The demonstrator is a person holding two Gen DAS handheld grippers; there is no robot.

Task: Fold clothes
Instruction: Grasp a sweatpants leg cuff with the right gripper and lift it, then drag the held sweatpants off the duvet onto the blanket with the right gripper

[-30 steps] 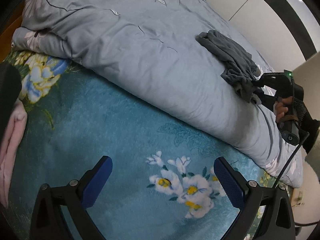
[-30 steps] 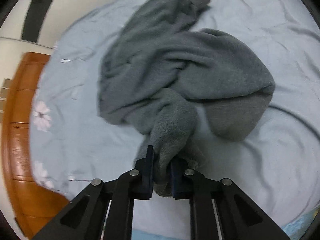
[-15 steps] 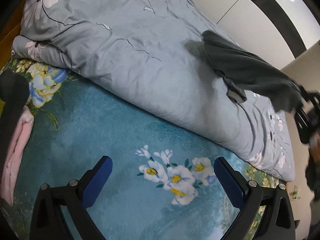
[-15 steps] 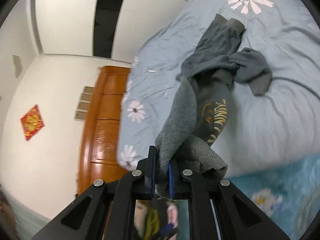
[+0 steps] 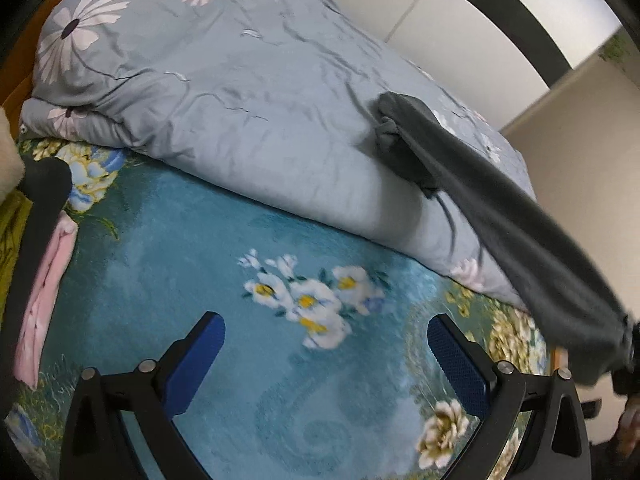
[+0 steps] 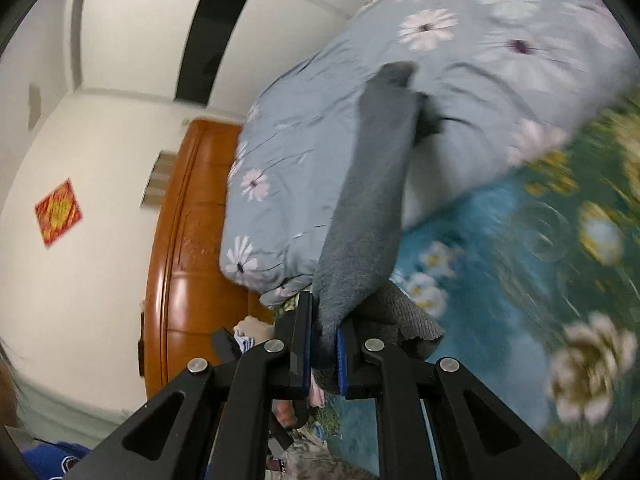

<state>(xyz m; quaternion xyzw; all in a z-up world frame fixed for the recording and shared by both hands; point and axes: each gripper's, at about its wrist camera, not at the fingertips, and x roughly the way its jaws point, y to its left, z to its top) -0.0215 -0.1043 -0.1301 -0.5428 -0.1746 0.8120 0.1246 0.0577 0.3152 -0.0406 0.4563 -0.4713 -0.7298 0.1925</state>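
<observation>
Trailing grey garment [image 5: 500, 200] overlaps rumpled quilt [image 5: 240, 112].

Bedroom, domestic: we recorded a bed with a floral teal sheet [image 5: 168, 264], grey daisy-print duvet [image 5: 224, 120] and wooden headboard [image 6: 184, 216] centre left.

- White walls [image 6: 132, 40] are crossed by a black band [image 6: 208, 28] at twelve o'clock;
- a wooden headboard [image 6: 180, 240] is seen at nine o'clock;
- a red paper square [image 6: 58, 213] is stuck to the wall.
</observation>
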